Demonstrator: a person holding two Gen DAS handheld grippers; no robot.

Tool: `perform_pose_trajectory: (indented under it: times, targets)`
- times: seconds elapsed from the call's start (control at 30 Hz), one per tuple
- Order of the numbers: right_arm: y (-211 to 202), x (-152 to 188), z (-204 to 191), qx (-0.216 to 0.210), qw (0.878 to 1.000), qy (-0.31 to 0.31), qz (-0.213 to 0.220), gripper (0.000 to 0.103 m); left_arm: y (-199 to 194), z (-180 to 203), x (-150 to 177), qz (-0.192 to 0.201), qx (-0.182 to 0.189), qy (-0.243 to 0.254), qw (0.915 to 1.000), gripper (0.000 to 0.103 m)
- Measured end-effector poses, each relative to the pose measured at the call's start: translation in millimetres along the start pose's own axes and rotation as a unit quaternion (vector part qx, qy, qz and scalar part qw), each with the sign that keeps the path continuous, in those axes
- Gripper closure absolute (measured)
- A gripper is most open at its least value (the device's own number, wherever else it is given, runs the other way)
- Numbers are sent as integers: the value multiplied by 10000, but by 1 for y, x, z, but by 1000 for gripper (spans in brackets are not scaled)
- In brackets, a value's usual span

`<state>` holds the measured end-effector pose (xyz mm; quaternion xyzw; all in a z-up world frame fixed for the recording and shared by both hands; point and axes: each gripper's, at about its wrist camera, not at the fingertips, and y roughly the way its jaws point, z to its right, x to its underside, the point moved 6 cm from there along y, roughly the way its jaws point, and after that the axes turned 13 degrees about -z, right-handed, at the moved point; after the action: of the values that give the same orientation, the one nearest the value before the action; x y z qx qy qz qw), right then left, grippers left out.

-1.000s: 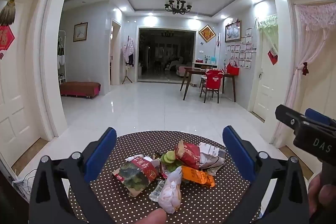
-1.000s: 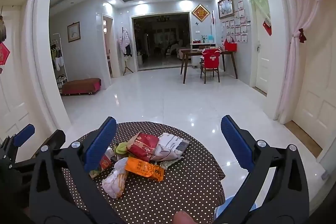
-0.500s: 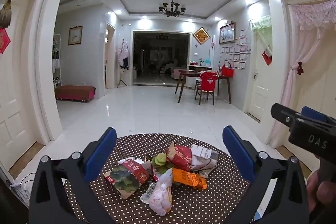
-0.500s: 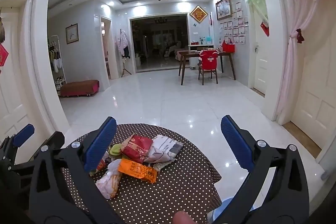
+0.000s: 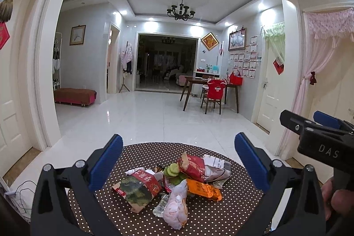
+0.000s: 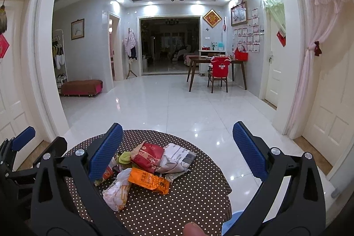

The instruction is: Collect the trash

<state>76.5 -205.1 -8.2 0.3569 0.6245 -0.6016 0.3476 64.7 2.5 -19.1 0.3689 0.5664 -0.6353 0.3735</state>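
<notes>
A heap of trash lies on a round table (image 5: 232, 211) (image 6: 194, 202) with a brown polka-dot cloth. It holds a red-green packet (image 5: 138, 188), a red snack bag (image 5: 191, 166) (image 6: 148, 156), an orange packet (image 5: 203, 189) (image 6: 149, 180), a pale plastic bag (image 5: 177, 207) (image 6: 116, 191), crumpled newspaper (image 5: 215, 168) (image 6: 177, 157) and green slices (image 5: 171, 170). My left gripper (image 5: 179, 158) hovers open above the near side of the heap. My right gripper (image 6: 177, 147) is open too, holding nothing. Each gripper shows at the edge of the other's view.
Beyond the table stretches a glossy white tiled floor (image 5: 154, 116). A wooden dining table with a red-covered chair (image 5: 215, 92) stands far right, a low red bench (image 5: 75, 96) far left. Something blue (image 6: 231, 222) sits below the table's right edge. Doors and a pink curtain (image 6: 309, 72) flank the right.
Both views have tilted up and drawn back slightly, so the trash heap sits lower in the frames. Both grippers stay open and the trash has not moved.
</notes>
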Motion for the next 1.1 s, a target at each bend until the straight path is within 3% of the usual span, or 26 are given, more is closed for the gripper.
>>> perform_pose_trajectory:
  times: [0.7,1.1]
  targets:
    - [31,0,-11,55,9994,-120,-313,5,33,-19,9,-279,-76,-118,9995,4]
    - [89,35,-20,-103,9946,-298,-986,5,60,-68,52,-852,-665,-413,9933,4]
